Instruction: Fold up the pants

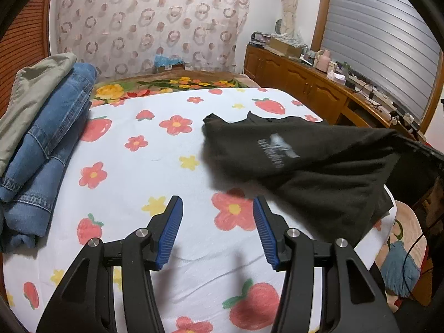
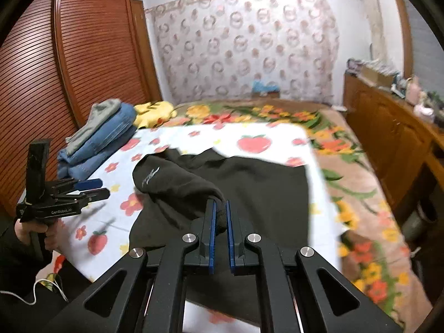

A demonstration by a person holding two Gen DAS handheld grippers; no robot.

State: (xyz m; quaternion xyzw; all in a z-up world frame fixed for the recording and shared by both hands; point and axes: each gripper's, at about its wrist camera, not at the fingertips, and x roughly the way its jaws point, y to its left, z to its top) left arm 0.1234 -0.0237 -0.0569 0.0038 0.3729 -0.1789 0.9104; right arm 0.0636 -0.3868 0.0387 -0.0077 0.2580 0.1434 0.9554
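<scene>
Black pants with a small pale print lie bunched on the right side of the strawberry-and-flower sheet. In the right wrist view my right gripper is shut on a fold of the black pants, and the cloth is lifted slightly toward the pads. My left gripper hovers over bare sheet to the left of the pants, open, with nothing between its blue pads. The left gripper also shows at the left of the right wrist view, held by a person's hand.
A stack of folded blue jeans with a pale garment on top sits at the bed's left edge. A wooden cabinet covered with clutter runs along the right side. A louvred wooden wardrobe stands at the left.
</scene>
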